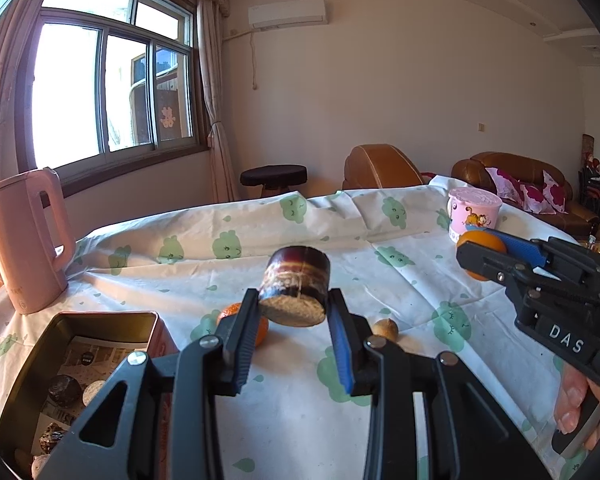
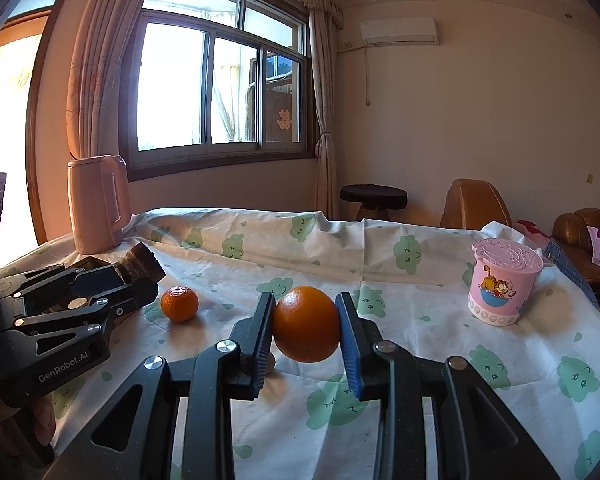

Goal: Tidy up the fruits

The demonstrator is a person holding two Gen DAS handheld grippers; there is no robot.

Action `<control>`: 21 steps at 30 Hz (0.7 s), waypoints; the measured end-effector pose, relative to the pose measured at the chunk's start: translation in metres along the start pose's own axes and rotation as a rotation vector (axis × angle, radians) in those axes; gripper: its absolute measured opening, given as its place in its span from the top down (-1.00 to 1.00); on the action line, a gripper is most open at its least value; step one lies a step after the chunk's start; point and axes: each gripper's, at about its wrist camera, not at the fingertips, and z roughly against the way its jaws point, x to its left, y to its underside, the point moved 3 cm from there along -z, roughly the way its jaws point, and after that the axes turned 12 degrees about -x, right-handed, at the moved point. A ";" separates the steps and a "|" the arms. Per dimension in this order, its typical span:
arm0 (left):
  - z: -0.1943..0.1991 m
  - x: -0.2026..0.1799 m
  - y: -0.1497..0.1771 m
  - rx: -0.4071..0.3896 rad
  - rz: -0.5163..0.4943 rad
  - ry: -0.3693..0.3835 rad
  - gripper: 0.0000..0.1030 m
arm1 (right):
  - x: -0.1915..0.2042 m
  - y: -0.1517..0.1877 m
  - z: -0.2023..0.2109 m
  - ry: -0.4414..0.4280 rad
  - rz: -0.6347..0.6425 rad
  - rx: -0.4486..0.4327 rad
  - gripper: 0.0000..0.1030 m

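Left claw [image 1: 294, 322] clamped on a bark-skinned stub [image 1: 296, 288] (sugarcane, perhaps) — right claw [image 2: 306, 330] on a smooth orange [image 2: 306, 328].

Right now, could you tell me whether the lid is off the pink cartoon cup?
No, the pink cup has its lid on, covering the whole top, as it stands on the tablecloth.

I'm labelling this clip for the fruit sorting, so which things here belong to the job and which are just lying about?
Job: sugarcane piece in left gripper; large orange in right gripper; small mandarin; open tin.

Lying about: pink kettle, cartoon cup, stool.
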 end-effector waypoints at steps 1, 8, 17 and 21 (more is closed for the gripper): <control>0.001 0.000 0.000 -0.002 -0.001 0.000 0.31 | 0.001 0.000 0.000 -0.001 0.000 0.001 0.36; 0.011 0.006 0.002 -0.001 0.016 0.003 0.31 | 0.009 0.001 0.000 -0.022 0.003 0.017 0.36; 0.027 0.019 0.005 -0.005 0.015 -0.008 0.31 | 0.036 0.001 -0.002 -0.087 0.009 0.032 0.36; 0.035 0.032 0.006 -0.004 0.026 -0.024 0.31 | 0.052 -0.005 -0.003 -0.122 0.008 0.028 0.36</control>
